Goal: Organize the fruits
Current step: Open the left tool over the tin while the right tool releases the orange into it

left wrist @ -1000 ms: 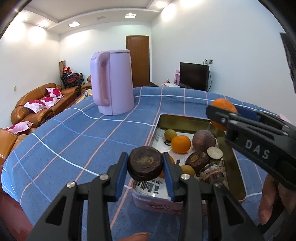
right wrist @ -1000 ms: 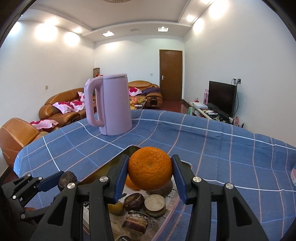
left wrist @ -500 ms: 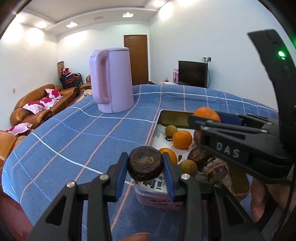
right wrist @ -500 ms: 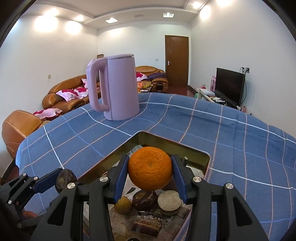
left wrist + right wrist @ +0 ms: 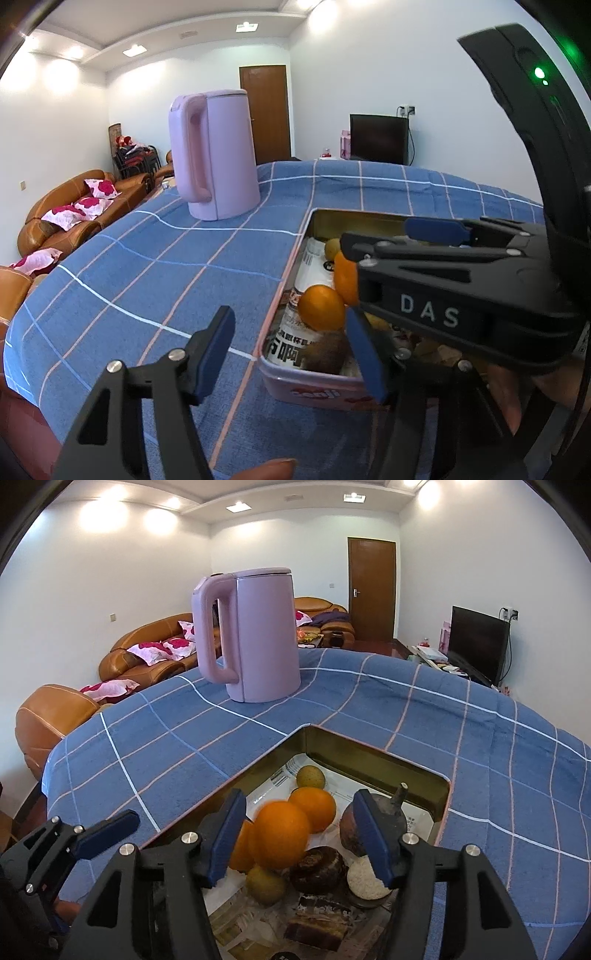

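My left tongs (image 5: 291, 350) opening, nothing between. My right tongs (image 5: 301, 836) opening, blurred orange (image 5: 281, 835) loose between pads, above tin (image 5: 373, 747). Kettle (image 5: 258, 638) at 12 o'clock on counter (image 5: 166, 731).

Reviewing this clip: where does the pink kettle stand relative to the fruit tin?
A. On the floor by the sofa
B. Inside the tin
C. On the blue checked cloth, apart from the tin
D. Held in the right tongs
C: the pink kettle stands upright on the blue checked cloth, beyond the fruit tin and not touching it.
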The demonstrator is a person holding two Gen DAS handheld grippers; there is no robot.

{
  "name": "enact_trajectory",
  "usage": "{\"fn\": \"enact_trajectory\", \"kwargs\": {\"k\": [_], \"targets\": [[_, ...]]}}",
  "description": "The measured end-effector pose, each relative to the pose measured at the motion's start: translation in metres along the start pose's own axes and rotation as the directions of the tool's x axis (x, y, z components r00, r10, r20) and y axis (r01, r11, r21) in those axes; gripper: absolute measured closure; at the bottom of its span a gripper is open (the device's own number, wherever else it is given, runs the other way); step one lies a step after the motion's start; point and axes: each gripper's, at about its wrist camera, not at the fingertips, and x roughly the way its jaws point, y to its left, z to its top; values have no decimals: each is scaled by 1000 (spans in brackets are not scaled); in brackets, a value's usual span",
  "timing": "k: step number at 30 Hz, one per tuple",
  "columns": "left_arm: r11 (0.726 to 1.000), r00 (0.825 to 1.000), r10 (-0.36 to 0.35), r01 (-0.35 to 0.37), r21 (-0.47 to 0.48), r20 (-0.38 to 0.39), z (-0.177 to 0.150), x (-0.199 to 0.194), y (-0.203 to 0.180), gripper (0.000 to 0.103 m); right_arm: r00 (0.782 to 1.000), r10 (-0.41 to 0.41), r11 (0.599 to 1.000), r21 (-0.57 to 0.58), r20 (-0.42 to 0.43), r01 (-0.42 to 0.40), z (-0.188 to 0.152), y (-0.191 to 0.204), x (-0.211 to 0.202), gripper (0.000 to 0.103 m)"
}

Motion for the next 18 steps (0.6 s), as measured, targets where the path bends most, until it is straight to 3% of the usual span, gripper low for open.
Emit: {"fn": "enact_trajectory", "kwargs": {"k": [3,18], "targets": [[1000,1000,1,-1,-4,4,1,-1,0,33,1000,-10,1000,12,11,10,0,-3,-5,41],[1000,999,-6,7,-19,37,3,-15,3,32,980,-150,984,116,131,135,-13,-31,-74,40]]}}
